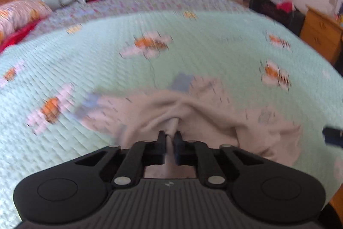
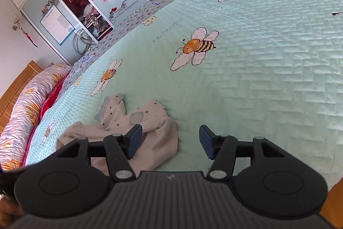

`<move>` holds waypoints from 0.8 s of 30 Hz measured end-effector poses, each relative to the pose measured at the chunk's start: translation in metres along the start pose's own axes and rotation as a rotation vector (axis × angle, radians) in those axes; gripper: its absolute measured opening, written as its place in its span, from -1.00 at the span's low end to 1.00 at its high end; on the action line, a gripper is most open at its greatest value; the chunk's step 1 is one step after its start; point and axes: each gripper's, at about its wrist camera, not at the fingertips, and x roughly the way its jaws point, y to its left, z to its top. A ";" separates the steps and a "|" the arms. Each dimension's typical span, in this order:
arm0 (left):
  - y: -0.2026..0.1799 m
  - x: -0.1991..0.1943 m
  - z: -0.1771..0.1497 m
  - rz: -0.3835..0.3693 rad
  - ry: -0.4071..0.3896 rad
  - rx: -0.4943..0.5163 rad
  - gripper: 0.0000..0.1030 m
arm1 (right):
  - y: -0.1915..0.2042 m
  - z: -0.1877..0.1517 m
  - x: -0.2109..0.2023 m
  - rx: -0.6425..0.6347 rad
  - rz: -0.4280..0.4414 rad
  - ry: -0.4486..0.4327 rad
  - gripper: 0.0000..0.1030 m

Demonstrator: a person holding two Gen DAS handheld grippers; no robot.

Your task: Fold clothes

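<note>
A: Where is the garment (image 2: 137, 130)?
B: Crumpled on the bed (image 2: 268, 83), on the green bee quilt.
A: And the tongs?
B: The left tongs (image 1: 170, 136) are clamped on a fold of it. The right tongs (image 2: 170, 136) stand apart, holding nothing.

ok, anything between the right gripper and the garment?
Nothing visible. The right gripper is open over the bee-print bedspread, with the beige star-print garment beside its left finger. The left gripper already pinches a fold.
</note>
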 end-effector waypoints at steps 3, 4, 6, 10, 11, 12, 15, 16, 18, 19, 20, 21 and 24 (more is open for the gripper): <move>0.020 -0.021 0.010 0.035 -0.030 -0.033 -0.85 | -0.001 0.002 -0.006 -0.013 -0.001 -0.018 0.16; 0.024 -0.023 0.010 0.082 -0.028 -0.029 -0.85 | -0.002 0.003 -0.007 -0.018 -0.004 -0.025 0.16; 0.032 -0.021 0.002 0.144 0.001 -0.013 -0.86 | -0.001 0.005 -0.007 -0.029 -0.012 -0.029 0.17; 0.046 -0.006 -0.028 0.126 0.151 0.000 -0.85 | 0.004 0.004 0.002 -0.061 -0.005 0.006 0.21; 0.049 -0.003 -0.036 0.112 0.181 0.005 -0.84 | 0.007 0.004 0.006 -0.073 0.002 0.020 0.23; 0.052 -0.004 -0.041 0.103 0.186 0.003 -0.83 | 0.012 0.004 0.011 -0.090 0.012 0.037 0.25; 0.068 -0.010 -0.045 0.074 0.180 -0.038 -0.76 | 0.032 0.008 0.029 -0.154 0.043 0.075 0.31; 0.074 -0.013 -0.045 0.063 0.176 -0.057 -0.75 | 0.040 0.011 0.035 -0.180 0.051 0.082 0.32; 0.083 -0.019 -0.042 0.034 0.163 -0.090 -0.67 | 0.061 0.019 0.050 -0.253 0.067 0.090 0.42; 0.087 -0.021 -0.040 0.029 0.149 -0.105 -0.61 | 0.073 0.023 0.060 -0.293 0.076 0.093 0.44; 0.090 -0.023 -0.038 0.028 0.133 -0.113 -0.61 | 0.085 0.026 0.071 -0.327 0.088 0.097 0.46; 0.093 -0.026 -0.036 0.027 0.118 -0.121 -0.61 | 0.097 0.029 0.083 -0.360 0.100 0.105 0.47; 0.101 -0.031 -0.032 0.013 0.084 -0.141 -0.61 | 0.133 0.031 0.126 -0.445 0.125 0.150 0.47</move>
